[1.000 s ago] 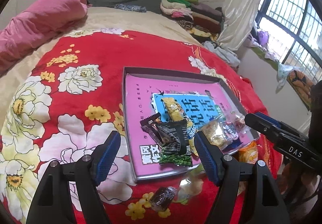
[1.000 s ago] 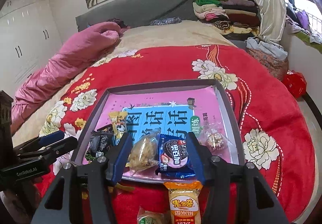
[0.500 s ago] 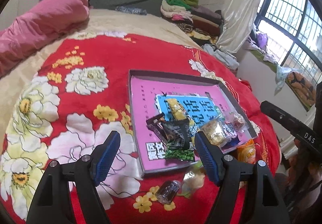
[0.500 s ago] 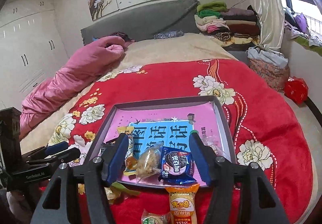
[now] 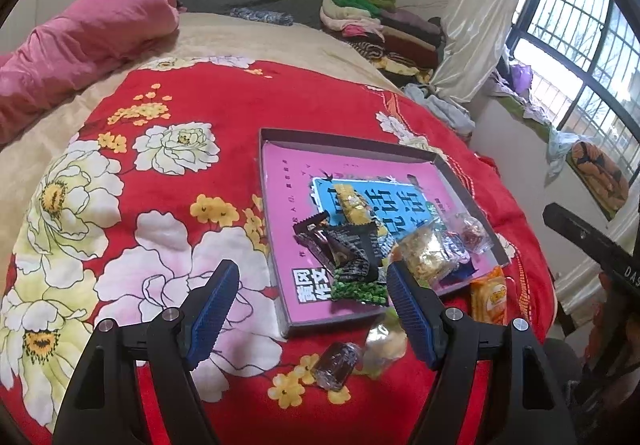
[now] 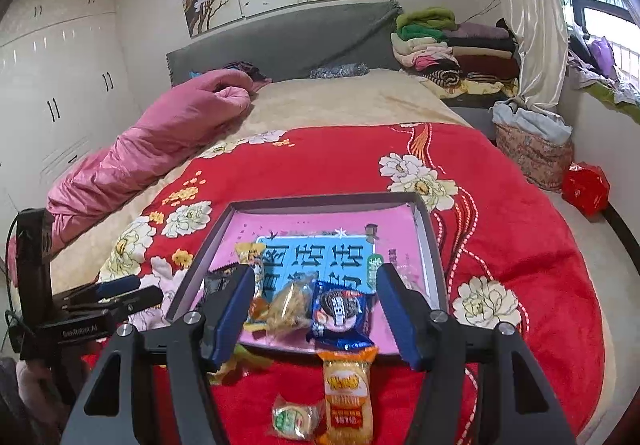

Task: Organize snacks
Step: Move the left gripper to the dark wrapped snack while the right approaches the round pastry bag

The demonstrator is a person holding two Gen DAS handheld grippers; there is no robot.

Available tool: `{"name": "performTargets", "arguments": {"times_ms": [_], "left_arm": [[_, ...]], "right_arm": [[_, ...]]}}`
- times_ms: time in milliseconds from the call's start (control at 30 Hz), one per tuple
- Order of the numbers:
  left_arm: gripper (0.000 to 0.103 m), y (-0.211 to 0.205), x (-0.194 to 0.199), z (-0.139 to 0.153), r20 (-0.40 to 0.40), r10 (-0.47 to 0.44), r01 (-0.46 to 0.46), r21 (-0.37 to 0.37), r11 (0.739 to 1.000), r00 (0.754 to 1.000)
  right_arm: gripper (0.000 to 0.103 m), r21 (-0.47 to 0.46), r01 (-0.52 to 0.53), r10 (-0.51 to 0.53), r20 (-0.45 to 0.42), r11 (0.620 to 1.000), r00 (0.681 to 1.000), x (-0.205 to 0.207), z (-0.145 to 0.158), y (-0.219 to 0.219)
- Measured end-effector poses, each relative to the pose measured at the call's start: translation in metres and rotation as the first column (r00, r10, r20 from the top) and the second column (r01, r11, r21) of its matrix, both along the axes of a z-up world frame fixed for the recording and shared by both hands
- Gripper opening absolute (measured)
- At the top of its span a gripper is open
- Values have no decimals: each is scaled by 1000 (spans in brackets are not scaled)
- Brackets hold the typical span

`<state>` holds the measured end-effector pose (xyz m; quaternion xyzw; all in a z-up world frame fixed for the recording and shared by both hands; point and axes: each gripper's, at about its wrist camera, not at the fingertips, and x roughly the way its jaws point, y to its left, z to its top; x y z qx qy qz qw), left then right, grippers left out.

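Note:
A shallow grey box (image 5: 344,143) (image 6: 320,201) with a pink and blue liner lies on the red floral blanket. Several wrapped snacks lie at its near end, among them a black packet (image 5: 354,253) and a blue biscuit pack (image 6: 342,311). An orange packet (image 6: 347,389) (image 5: 489,299), a small round green-labelled snack (image 6: 291,419) and a dark wrapped sweet (image 5: 336,363) lie on the blanket outside the box. My left gripper (image 5: 312,307) is open and empty above the box's near left corner. My right gripper (image 6: 316,319) is open and empty above the box's near edge.
A rolled pink quilt (image 6: 160,149) lies along the bed's left side. Folded clothes (image 6: 448,45) are stacked at the headboard's right. A cloth bag (image 6: 532,153) and a red bag (image 6: 586,187) stand on the floor right of the bed.
Both grippers have drawn back and up from the box, so the snacks look smaller and farther. Both stay open and empty. The snacks have not moved.

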<state>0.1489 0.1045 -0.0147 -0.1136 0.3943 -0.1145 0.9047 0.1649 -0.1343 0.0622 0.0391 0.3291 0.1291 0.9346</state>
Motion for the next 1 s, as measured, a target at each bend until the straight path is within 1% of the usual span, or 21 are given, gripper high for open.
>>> {"name": "performTargets", "arguments": {"times_ms": [167,367,733,900,1000], "left_arm": [[78,-4,-8,3,10,2,-2,11,1000,1000],[78,-6,-18,5,7,7,-7,1,1000,1000],[78,-11,-35,9,19,20,-21,56,998,1000],[78,-15,-43,10,14,15,-16,63,998,1000],[78,-19,-49,8,11,17,-18,98,995,1000]], "right_arm": [[65,4,-3,3,-10,1000,1000,-8,-3,-5],[67,-9,-18,18,-11,1000,1000,-18,-5,-7],[67,-28,-37,37,-14,999,999,-36,-4,-11],[67,-23,-42,41,-32,999,999,-42,-9,-10],[67,-35,-52,50,-41,998,998,-48,-15,-6]]}}
